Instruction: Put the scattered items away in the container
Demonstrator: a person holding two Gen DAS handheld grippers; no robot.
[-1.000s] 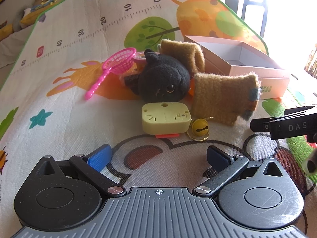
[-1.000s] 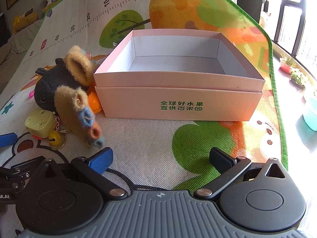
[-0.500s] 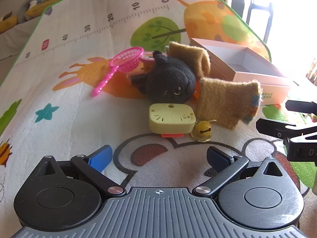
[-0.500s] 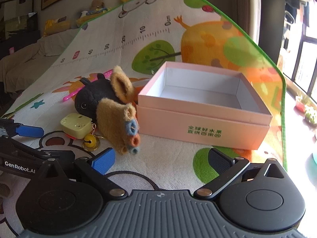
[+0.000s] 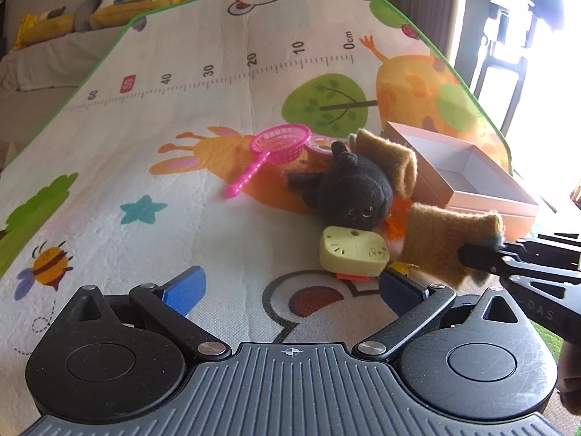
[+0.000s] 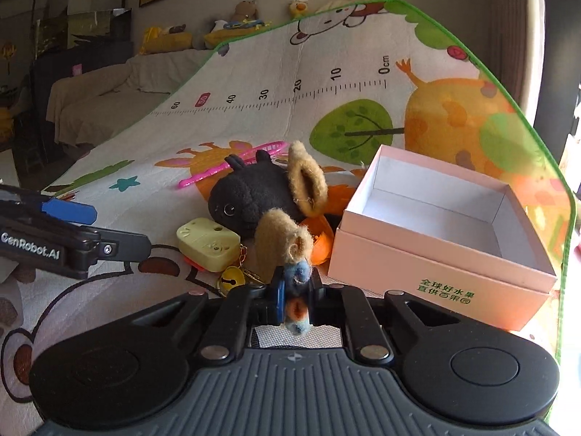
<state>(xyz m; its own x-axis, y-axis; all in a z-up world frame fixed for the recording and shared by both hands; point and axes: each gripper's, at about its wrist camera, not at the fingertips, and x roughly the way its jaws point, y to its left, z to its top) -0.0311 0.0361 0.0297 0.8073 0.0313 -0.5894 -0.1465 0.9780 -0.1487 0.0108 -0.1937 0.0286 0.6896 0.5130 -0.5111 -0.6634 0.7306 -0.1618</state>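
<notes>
An open pink cardboard box (image 6: 439,254) sits empty on the mat. Just left of it huddle a black plush toy (image 6: 250,196), tan fuzzy gloves (image 5: 439,243), a pale-yellow plastic keychain (image 6: 208,243) and a pink plastic net scoop (image 5: 279,145).

Cartoon play mat (image 5: 218,167) with printed ruler and green border, pink toy net (image 5: 279,145) lying near the middle, black plush (image 5: 354,190) beside it, pale yellow keychain box (image 5: 352,256) in front, open pink cardboard box (image 6: 435,232) at the right.

On the mat (image 6: 109,189), the box (image 6: 435,254) sits right of the plush (image 6: 250,196); the keychain (image 6: 208,245) lies before it, the net (image 5: 279,143) behind.
</notes>
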